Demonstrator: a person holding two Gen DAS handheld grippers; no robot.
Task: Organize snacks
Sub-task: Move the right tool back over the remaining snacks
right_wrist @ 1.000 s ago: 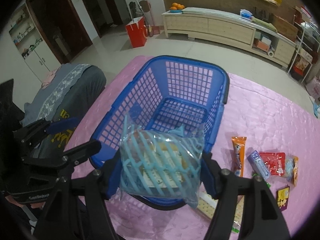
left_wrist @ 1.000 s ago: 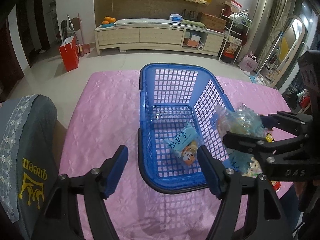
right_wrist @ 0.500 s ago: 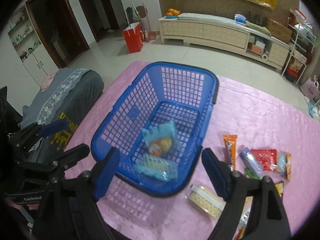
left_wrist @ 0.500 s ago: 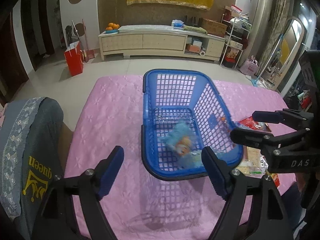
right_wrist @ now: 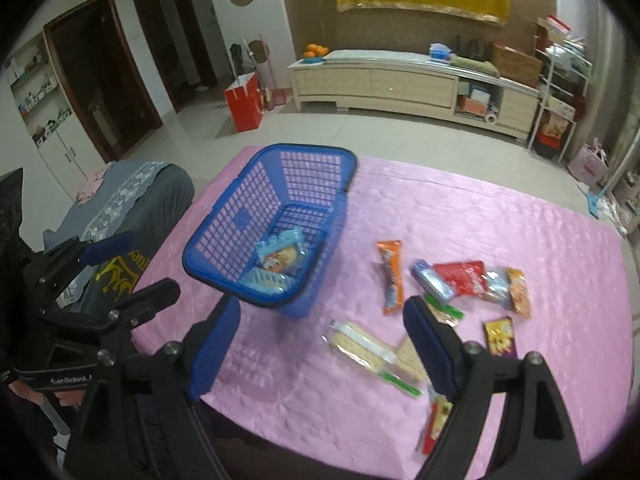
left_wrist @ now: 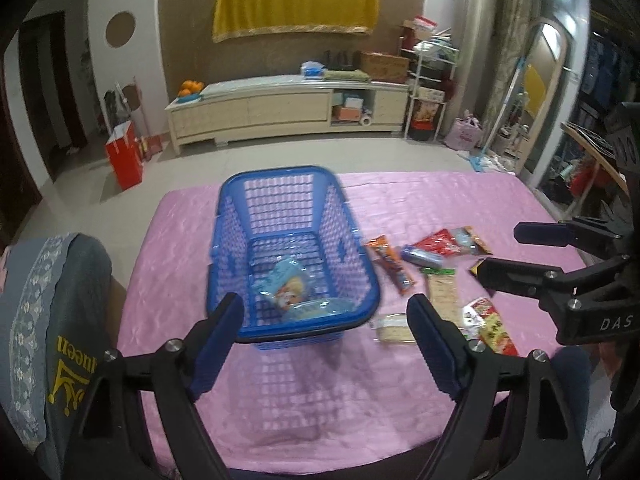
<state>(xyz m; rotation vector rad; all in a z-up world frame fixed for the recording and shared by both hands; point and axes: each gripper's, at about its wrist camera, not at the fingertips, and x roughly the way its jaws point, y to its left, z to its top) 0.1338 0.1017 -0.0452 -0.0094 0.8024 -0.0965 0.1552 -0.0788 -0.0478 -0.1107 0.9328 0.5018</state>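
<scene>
A blue mesh basket [left_wrist: 294, 240] sits on the pink-covered counter [left_wrist: 420, 200], toward its left side. Inside lie two pale-blue packets: one with a cartoon face [right_wrist: 280, 256], and a striped one [right_wrist: 266, 282] against the near wall. The other snacks lie loose on the cloth to the right of the basket: an orange bar [right_wrist: 391, 276], a purple roll [right_wrist: 432, 282], a red pouch [right_wrist: 460, 278], a yellow-purple sachet [right_wrist: 500, 336] and a cracker pack [right_wrist: 360, 346] nearest the edge. Both claws hang above the near edge, empty and spread wide: the left claw [left_wrist: 324, 340] faces the basket, the right claw [right_wrist: 322, 346] is over the cracker pack. A grey chair cover [left_wrist: 44, 320] stands at the left.
</scene>
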